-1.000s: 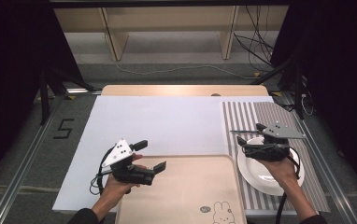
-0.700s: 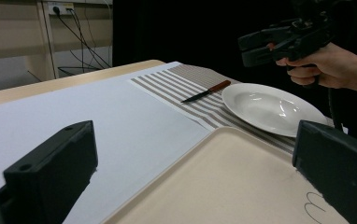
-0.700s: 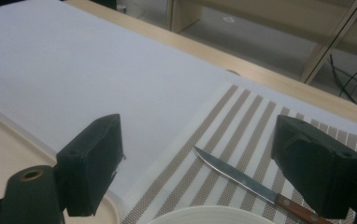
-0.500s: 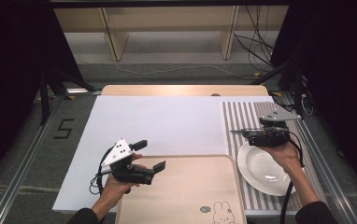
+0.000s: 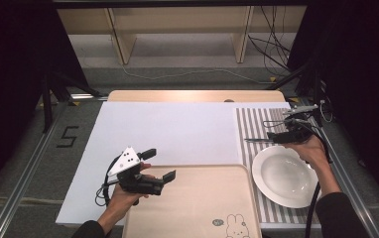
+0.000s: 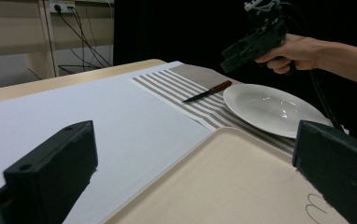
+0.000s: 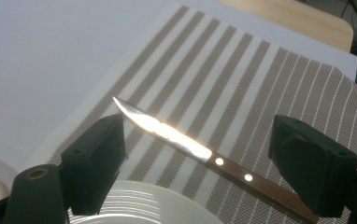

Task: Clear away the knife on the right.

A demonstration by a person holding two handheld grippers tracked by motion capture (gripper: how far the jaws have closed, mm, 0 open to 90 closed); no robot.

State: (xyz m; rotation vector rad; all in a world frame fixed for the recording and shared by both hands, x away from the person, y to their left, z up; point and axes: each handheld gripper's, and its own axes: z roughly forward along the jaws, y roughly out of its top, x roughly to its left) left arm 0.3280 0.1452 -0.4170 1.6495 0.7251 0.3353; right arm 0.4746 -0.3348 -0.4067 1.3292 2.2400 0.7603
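White sheet (image 5: 177,134) on desk bare: wide free room in middle and left. Tray (image 5: 197,198) at near edge, flat, low, nothing on it. Right side crowded: knife (image 6: 208,91) on striped mat (image 5: 257,124) just beside plate (image 5: 284,176); mat bare beyond knife.

On the bench (image 5: 187,96) lie one knife (image 7: 200,154), one white plate (image 5: 284,176), one striped placemat (image 5: 257,124), one beige tray (image 5: 192,208) and one white sheet (image 5: 177,134). Two hand-held grippers are there, the left gripper (image 5: 160,166) and the right gripper (image 5: 272,139), each with two black fingers.
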